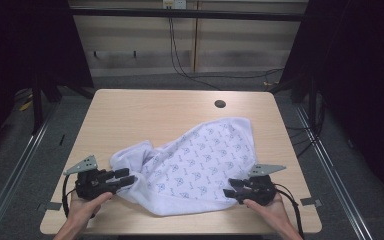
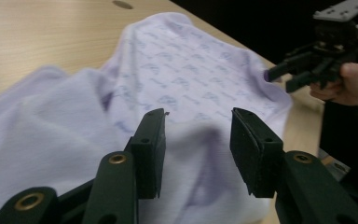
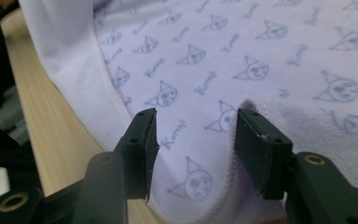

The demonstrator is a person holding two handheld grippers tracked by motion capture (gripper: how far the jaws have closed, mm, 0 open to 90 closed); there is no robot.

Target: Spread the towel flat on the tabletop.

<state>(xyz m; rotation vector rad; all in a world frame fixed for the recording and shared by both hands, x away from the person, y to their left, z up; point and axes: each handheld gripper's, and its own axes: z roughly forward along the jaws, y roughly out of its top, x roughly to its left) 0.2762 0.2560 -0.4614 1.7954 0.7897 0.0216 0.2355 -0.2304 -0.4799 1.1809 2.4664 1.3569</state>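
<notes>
The towel (image 1: pixel 195 165) lies crumpled on the near half of the table (image 1: pixel 130 110), its printed side up, with one corner pointing toward the far right edge. I hold my left gripper (image 1: pixel 125 181) at the towel's near left edge and my right gripper (image 1: pixel 228 191) at its near right edge, both low over the wood, because these two ends are where I can take the cloth and pull it flat.

In the left gripper view my jaws stand spread, with a soft fold of the cloth rising between them, not pinched. In the right gripper view the jaws are spread too; the hem lies between them, and it maybe brushes the right pad (image 3: pixel 256 140), but I cannot be sure from this close picture.
</notes>
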